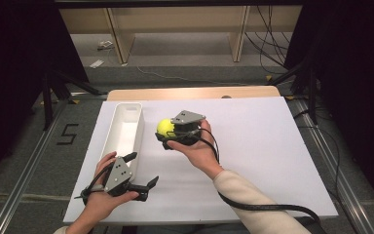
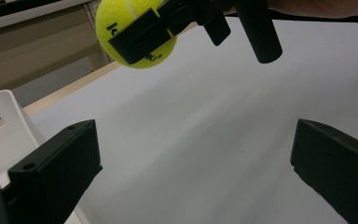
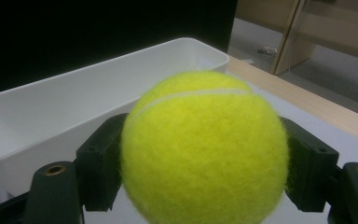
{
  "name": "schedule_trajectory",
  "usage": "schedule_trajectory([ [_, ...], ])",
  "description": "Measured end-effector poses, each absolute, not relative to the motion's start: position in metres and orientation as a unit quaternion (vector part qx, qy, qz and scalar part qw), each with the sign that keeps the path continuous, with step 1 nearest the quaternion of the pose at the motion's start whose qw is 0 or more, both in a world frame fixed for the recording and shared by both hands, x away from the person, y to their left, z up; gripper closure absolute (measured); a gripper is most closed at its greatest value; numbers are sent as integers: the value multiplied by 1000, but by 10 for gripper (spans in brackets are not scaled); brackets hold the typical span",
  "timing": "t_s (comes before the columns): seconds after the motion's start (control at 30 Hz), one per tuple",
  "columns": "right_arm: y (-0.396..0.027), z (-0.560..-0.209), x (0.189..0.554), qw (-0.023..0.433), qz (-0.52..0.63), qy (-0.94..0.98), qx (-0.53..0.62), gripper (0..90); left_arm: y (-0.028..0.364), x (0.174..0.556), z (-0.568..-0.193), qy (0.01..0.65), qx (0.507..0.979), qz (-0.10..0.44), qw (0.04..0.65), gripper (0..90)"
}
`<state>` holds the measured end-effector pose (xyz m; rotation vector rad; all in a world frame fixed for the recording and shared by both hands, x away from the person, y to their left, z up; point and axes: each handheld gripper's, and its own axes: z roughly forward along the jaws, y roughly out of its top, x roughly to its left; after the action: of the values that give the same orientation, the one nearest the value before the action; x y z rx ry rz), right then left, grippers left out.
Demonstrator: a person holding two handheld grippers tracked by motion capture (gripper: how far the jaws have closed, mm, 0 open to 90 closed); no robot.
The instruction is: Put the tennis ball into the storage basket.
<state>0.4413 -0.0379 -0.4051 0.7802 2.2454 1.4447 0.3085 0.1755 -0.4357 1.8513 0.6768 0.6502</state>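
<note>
Nearest us, the left gripper [image 1: 143, 170] rests low on the matte white surface [image 1: 253, 146], its blocky black jaws spread wide with nothing between them. Ahead of it, the right gripper [image 1: 164, 134] is clenched on a fuzzy yellow-green tennis ball [image 3: 205, 149], round, with one pale seam. Just beyond the ball lies a long, smooth white plastic bin [image 3: 74, 107], rounded at the corners.

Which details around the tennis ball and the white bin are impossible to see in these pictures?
- Print on the tennis ball: left gripper view, covered by a jaw of the right tongs.
- Floor of the white bin: high view, near end hidden behind the left tongs.
- Ball's underside: right gripper view, cut off by the bottom edge.
</note>
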Motion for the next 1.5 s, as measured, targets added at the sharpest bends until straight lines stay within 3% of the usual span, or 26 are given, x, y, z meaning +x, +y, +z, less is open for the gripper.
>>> schedule_trajectory([
  [1.03,-15,-396,445,177,516,796,262,267,176,309,-435,279,768,278,505,8],
  [1.07,-14,-396,445,177,517,796,261,267,183,315,-429,238,775,347,471,8],
  [1.13,-11,-396,445,173,518,796,260,267,184,319,-428,203,790,335,472,8],
  [1.23,-8,-396,446,174,518,797,258,267,184,317,-429,215,786,330,476,8],
  [1.27,-7,-396,446,172,517,797,260,267,176,308,-436,280,768,272,508,8],
  [1.5,-6,-395,446,171,518,796,261,267,175,308,-436,278,769,273,506,8],
])
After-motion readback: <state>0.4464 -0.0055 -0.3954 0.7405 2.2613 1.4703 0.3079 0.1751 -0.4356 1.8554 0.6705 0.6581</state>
